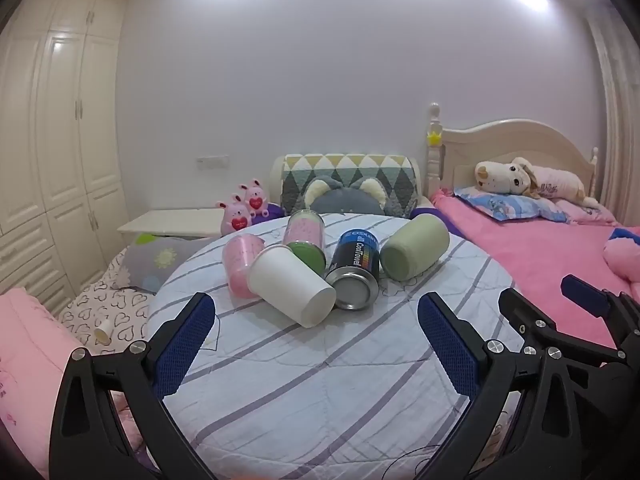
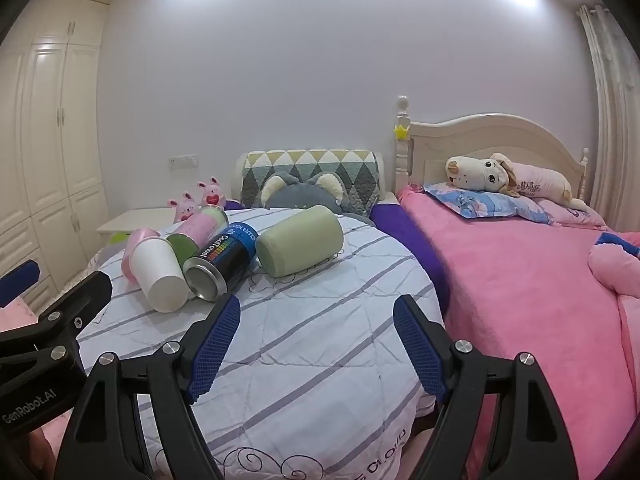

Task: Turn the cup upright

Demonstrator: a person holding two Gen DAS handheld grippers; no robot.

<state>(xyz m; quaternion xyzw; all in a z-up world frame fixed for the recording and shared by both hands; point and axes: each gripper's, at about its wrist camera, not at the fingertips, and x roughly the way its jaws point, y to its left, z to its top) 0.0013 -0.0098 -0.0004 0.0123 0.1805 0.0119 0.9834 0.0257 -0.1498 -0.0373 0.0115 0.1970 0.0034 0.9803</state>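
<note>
Several cups and cans lie on their sides on a round table (image 1: 320,392) with a striped quilted cover. A white paper cup (image 1: 290,286) (image 2: 160,276) lies with its base toward me. Beside it lie a pink cup (image 1: 240,266) (image 2: 136,246), a pink-and-green tumbler (image 1: 306,238) (image 2: 196,232), a dark blue can (image 1: 354,270) (image 2: 224,260) and a pale green cup (image 1: 414,246) (image 2: 300,240). My left gripper (image 1: 316,344) is open and empty, just short of the white cup. My right gripper (image 2: 318,344) is open and empty, in front of the green cup.
A pink bed (image 2: 520,280) with a plush dog (image 2: 504,178) lies to the right. A patterned chair back (image 1: 348,180) with a grey cushion stands behind the table. Pink bunny toys (image 1: 244,208), a white side table (image 1: 172,222) and a wardrobe (image 1: 52,140) are on the left.
</note>
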